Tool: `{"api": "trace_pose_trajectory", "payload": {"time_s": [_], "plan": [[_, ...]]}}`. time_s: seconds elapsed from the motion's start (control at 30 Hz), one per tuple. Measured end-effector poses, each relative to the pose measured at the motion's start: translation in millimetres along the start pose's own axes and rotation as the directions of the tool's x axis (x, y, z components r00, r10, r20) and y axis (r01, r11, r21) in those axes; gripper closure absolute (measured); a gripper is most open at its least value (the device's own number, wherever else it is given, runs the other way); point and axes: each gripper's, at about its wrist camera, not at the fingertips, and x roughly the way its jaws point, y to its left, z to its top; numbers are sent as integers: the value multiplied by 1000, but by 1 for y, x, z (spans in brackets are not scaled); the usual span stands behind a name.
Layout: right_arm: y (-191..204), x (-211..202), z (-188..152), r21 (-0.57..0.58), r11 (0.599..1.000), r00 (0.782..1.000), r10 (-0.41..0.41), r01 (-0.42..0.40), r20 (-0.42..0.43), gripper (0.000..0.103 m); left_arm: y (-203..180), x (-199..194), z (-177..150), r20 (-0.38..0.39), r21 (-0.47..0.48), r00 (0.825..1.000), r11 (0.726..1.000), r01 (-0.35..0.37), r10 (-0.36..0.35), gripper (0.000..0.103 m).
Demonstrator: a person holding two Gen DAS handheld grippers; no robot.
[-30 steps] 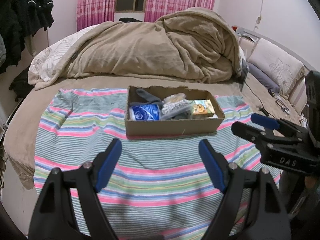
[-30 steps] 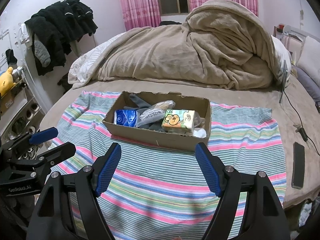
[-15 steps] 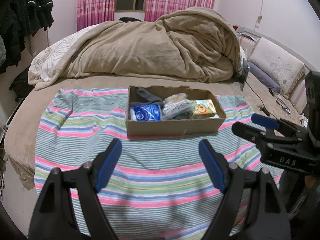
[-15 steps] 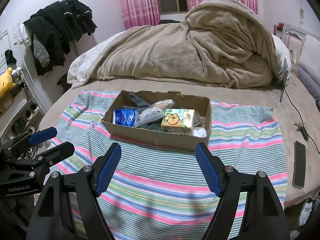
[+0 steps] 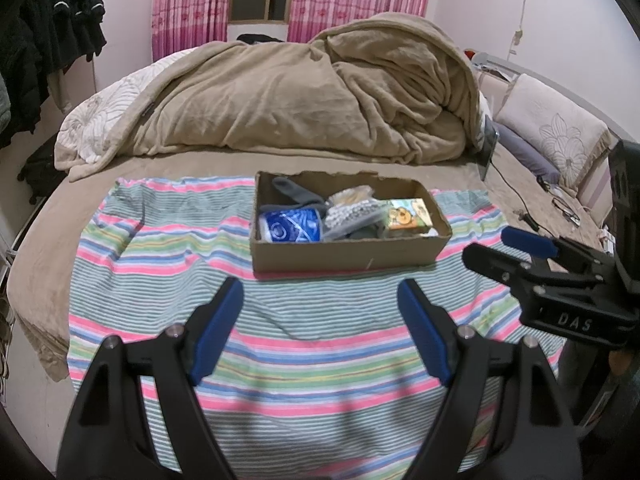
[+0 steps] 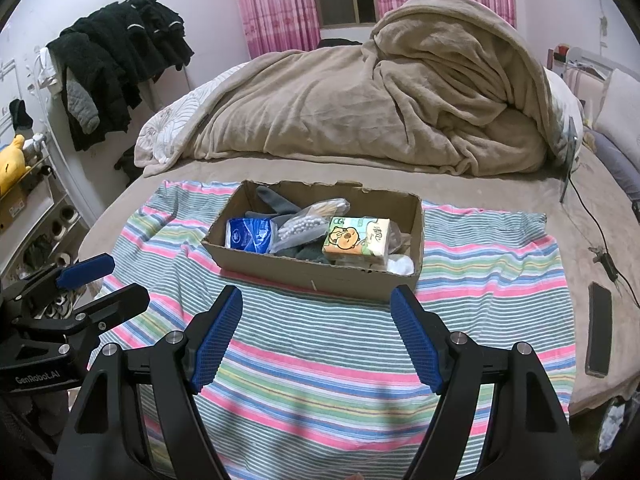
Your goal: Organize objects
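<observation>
No change to tell of. No shift or turn at the left gripper (image 5: 319, 286) or the right gripper (image 6: 316, 292); no widening or narrowing of either pair of jaws, both spread wide on nothing. No item added to or lifted from the cardboard box (image 5: 344, 255). No fresh fold in the striped cloth (image 5: 160, 248). Only a faint drift of framing in the right wrist view, too slight to count as motion.

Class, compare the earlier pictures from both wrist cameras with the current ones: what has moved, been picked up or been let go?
Nothing visibly changed. The left gripper and right gripper hover with jaws open and empty over the striped cloth, and the cardboard box sits in the same place with its contents untouched.
</observation>
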Motion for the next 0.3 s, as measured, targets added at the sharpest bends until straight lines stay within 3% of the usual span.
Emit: {"api": "trace_pose_trajectory", "payload": {"time_s": [0.3], "plan": [[-2,6,0,10,1000,1000,3,-3,-10,24,-1,8,3,-17,19,1000,1000,25,-25,22]]}}
